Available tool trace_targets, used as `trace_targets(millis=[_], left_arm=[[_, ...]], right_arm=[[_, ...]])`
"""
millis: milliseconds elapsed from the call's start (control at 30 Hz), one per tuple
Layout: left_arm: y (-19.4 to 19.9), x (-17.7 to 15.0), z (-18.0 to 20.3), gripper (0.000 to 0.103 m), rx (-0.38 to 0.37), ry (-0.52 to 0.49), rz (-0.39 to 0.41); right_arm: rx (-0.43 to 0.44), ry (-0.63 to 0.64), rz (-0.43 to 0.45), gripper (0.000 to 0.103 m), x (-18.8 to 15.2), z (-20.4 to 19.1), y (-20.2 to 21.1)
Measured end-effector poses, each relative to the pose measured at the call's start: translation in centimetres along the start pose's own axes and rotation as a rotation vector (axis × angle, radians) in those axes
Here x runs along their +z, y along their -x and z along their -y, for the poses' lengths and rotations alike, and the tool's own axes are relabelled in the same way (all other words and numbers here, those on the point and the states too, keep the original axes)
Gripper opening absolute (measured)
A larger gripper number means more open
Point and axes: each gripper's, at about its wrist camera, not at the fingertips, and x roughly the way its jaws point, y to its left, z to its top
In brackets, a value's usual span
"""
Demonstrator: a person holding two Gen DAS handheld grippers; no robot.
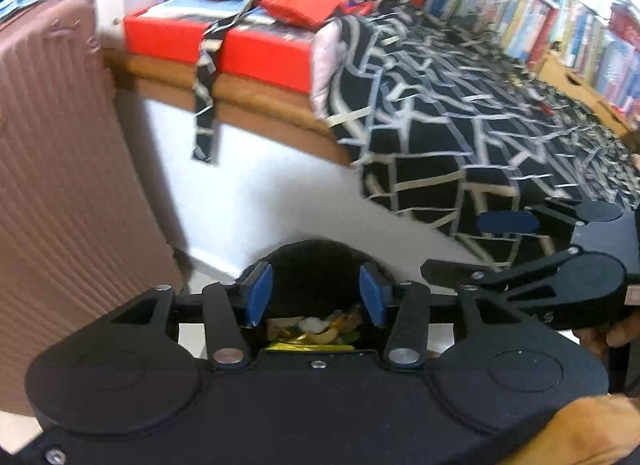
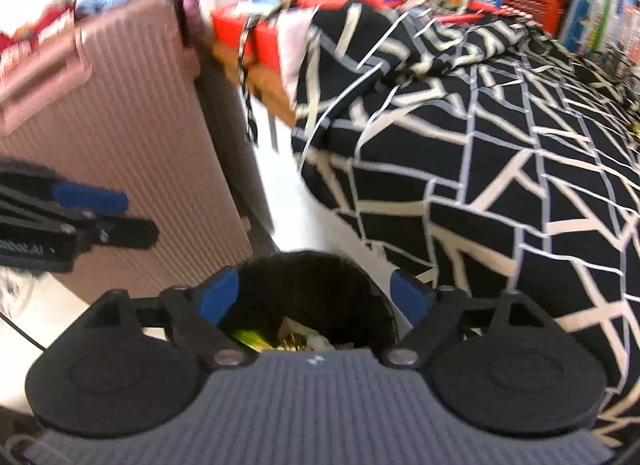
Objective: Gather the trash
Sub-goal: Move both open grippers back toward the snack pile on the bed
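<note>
I find both tools poised above a black bin (image 2: 316, 285) standing on a pale floor (image 1: 256, 193), in the gap between a pink ribbed suitcase (image 2: 132, 153) and a bed. The bin holds trash (image 1: 320, 327) — wrappers, something yellow and green, and white scraps, all lying at the bottom; I cannot identify single pieces.

The left tool (image 1: 316, 295) has its blue pads partly apart with nothing between them. The right tool (image 2: 316, 297) stands wide, a pad on either side of the bin's mouth, and grips nothing.

The bed is covered by a black bedspread (image 2: 500, 185) with a white and grey line pattern; its edge hangs down close beside the bin. At the far end a wooden frame (image 1: 264, 97) carries a red box (image 1: 260, 53), and a patterned strap (image 1: 206, 105) dangles over its edge. Shelves of books (image 1: 560, 25) line the wall beyond the bed. The suitcase stands upright — clothing is piled on top of it. Both views are blurred towards the far end.
</note>
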Motion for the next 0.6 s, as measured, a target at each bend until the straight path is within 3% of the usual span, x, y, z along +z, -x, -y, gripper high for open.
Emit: trace_targets(millis=[67, 167, 300, 400, 600], left_arm=[[0.9, 0.7, 1.1, 0.049, -0.002, -0.073, 0.021], [2.0, 2.0, 2.5, 0.049, 0.020, -0.140, 0.065], [3.3, 4.5, 4.2, 0.052, 0.017, -0.165, 0.112], [5.1, 7.0, 5.8, 0.063, -0.013, -0.194, 0.142], [9.8, 13.0, 9.4, 0.064, -0.104, -0.281, 0.185]], right_arm=[[0.017, -0.042, 0.031, 0.092, 0.6, 0.9, 1.6], [-0.004, -0.092, 0.092, 0.103, 1.7, 2.0, 4.0], [-0.073, -0.114, 0.182, 0.103, 3.6, 3.5, 7.5], [-0.090, -0.114, 0.240, 0.103, 5.2, 5.0, 10.5], [-0.094, -0.293, 0.348, 0.103, 8.5, 9.8, 17.3]])
